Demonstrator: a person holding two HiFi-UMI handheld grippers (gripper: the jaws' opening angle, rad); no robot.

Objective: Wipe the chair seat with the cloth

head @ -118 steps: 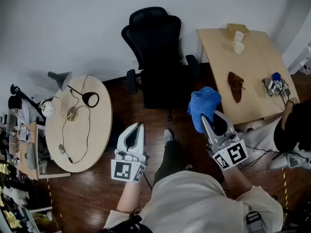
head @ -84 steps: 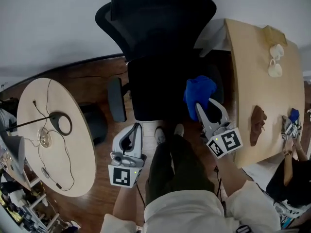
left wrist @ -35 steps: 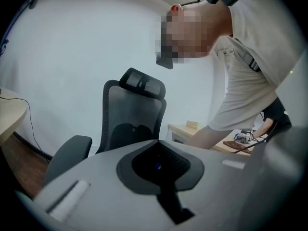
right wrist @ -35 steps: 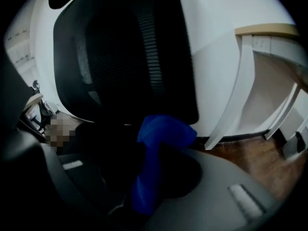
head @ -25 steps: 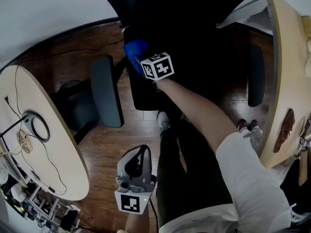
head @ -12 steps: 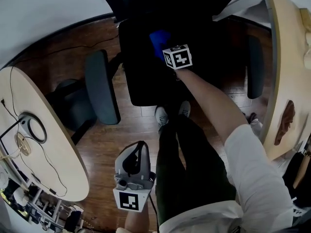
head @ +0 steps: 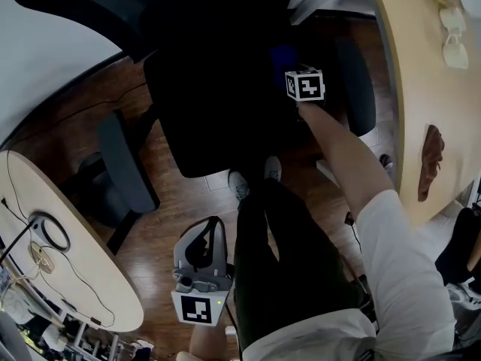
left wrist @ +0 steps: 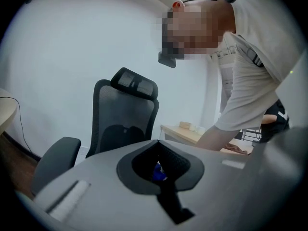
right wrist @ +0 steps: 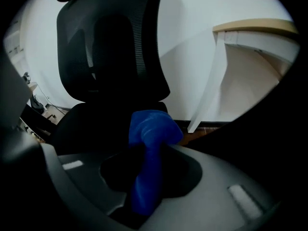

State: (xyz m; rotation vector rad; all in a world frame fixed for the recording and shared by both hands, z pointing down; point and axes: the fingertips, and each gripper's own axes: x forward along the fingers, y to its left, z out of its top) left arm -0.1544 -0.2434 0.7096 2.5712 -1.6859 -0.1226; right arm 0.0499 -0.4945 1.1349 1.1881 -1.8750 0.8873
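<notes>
Cloth [right wrist: 153, 126], bright blue, is pinched btwn the jaws of the right gripper [right wrist: 149, 147]. The jaws are closed on its lower part, and a rumpled bunch sticks out fwd past the tips. In the head view it shows only as a dim blue patch just ahead of that gripper's marker cube, over the right rear part of the chair seat [head: 203, 104]. Whether it presses on the seat can't be told.

Left gripper [head: 216, 221] is well apart from the chair, held low beside the person's leg over the floor, jaws together w/ nothing btwn them. Its own view looks across at the chair and catches a speck of blue through the pad cut-out.

Seat is black, broad and matte, w/ rounded corners. Backrest [right wrist: 115, 42] is tall black mesh w/ a separate headrest on top. Padded dark armrests [head: 124, 160] flank the seat.

Floor [head: 169, 216] is glossy dark brown wood planks. Wall [head: 45, 59] is plain white. Right of the chair stands a pale wood counter [head: 409, 89] w/ a brown crumpled thing [head: 431, 160] and white cups [head: 453, 36] on it. At lower left is a round counter [head: 75, 277], also pale, w/ a thin black cable [head: 45, 235] looped on top.
</notes>
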